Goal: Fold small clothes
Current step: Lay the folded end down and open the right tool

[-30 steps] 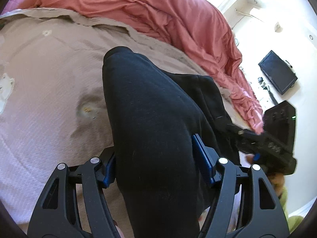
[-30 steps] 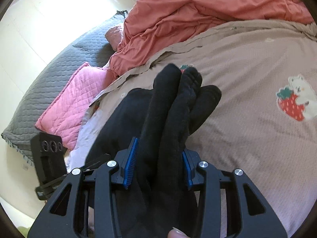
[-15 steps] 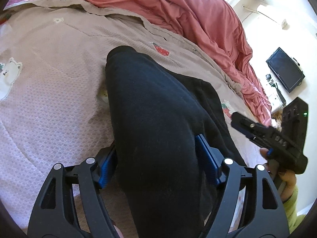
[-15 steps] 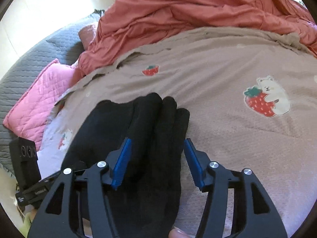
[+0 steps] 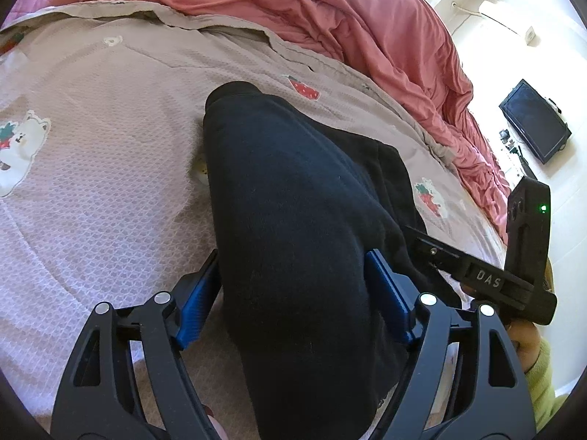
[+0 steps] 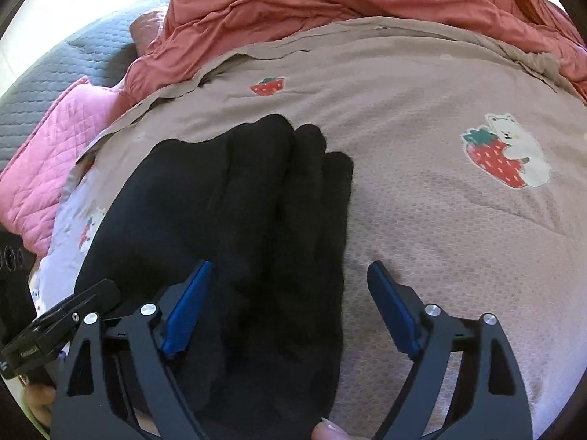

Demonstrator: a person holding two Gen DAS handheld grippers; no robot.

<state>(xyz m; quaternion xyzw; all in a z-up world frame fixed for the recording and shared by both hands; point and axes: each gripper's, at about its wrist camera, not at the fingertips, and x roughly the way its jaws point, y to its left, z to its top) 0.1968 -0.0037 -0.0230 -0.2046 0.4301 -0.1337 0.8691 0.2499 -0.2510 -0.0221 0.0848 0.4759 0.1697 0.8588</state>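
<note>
Nearest in the left wrist view, the left gripper (image 5: 293,293) has its blue pads (image 5: 196,304) on either side of a thick fold of the black garment (image 5: 293,220). The cloth fills the whole gap and bulges up over both pads. The right-hand pad sits against the cloth, while at the left-hand one a thin sliver of gap seems to show, so whether it is pressing cannot be told. These jaws have just been opening a little, with the fold between them.

In the right wrist view, the right gripper (image 6: 290,304) stands with its jaws wide apart, having just been opening. The bunched edge of the black garment (image 6: 256,220) lies between them, close to the left-hand pad (image 6: 187,308), and bare bedding shows between the cloth and the right-hand pad, which touches nothing. A fingertip (image 6: 328,431) shows at the bottom edge.

Further out, the garment lies on a beige bedspread (image 5: 110,183) printed with strawberries and bears, its rounded far end toward the middle of the bed. In the left view, the right gripper (image 5: 477,275) is seen just beside the garment's edge, held in a hand (image 5: 526,337) with a yellow-green sleeve (image 5: 543,377).

Beyond lies a rumpled coral-red duvet (image 6: 330,0); a pink quilted pillow (image 6: 55,154) and grey quilted cover (image 6: 55,73) lie at far left of the right view
</note>
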